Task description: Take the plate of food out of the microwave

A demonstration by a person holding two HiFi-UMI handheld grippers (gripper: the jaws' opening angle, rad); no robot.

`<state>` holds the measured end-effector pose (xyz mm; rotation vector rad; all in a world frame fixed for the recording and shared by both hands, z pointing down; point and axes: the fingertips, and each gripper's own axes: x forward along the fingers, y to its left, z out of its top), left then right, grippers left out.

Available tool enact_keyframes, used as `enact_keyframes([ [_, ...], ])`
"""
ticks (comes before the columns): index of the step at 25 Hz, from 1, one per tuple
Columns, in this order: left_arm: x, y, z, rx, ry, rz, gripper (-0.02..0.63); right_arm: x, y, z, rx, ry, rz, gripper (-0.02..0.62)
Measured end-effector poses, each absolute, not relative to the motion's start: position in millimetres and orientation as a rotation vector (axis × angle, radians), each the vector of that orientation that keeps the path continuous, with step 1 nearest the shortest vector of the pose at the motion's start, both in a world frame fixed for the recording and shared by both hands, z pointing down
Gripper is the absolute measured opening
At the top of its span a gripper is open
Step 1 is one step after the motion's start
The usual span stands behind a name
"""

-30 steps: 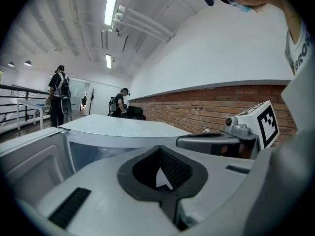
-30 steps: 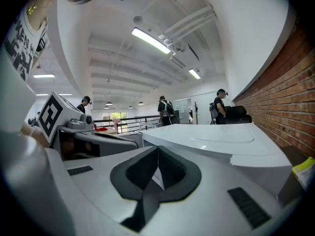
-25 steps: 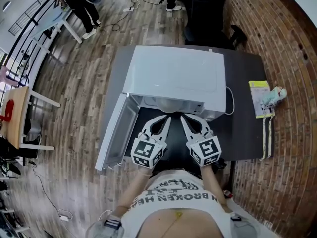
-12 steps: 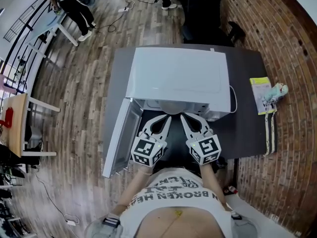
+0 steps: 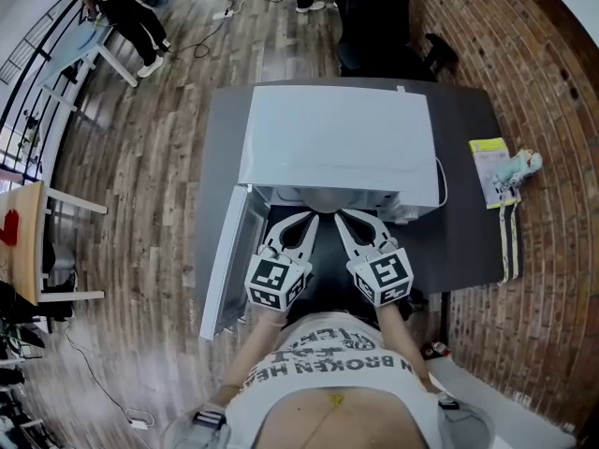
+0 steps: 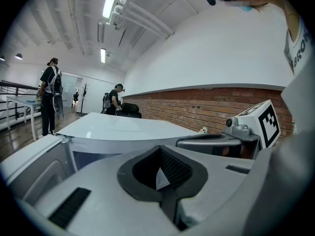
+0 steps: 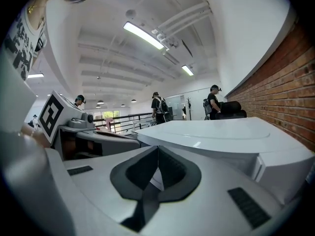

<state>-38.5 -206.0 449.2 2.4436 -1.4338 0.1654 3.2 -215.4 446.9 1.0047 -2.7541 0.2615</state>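
The only writing that reads clearly is the word "BROKEN" across the person's white printed T-shirt [image 5: 328, 368]; the print on the yellow-green booklet [image 5: 489, 171] is too small to make out. The boxy white microwave [image 5: 337, 138] stands on a dark grey table [image 5: 463, 241] with its white door [image 5: 225, 251] swung wide to the left, past the table's left edge. The left gripper [image 5: 313, 218] and the right gripper [image 5: 340, 216] lie side by side, their tips close together at the oven's mouth. Each has its jaws pressed together on a thin sliver of white that looks like the rim of the pale round plate [image 5: 323, 198]. The plate sits just inside the opening between the two tips, mostly hidden under the oven's top, so the food cannot be seen. The open door walls off the left gripper's outer side, while bare tabletop lies to the right of the right gripper. The booklet, a small pale toy [image 5: 522, 166] and a striped strap [image 5: 508, 246] lie at the table's right edge against the red brick wall [image 5: 547, 110], well apart from the grippers. A black chair [image 5: 374, 17] stands behind the table. Wood-plank floor [image 5: 159, 157] stretches out to the left, where a light wooden side table [image 5: 23, 241] and standing people [image 6: 49, 92] are far off.
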Motion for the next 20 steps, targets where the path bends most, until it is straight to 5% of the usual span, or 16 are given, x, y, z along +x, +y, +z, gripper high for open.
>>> enact_keyframes([
  [20, -53, -218, 492, 2.375, -1.411, 0.236, 0.008, 3, -233, 484, 1.081, -2.617, 0.283, 0.009],
])
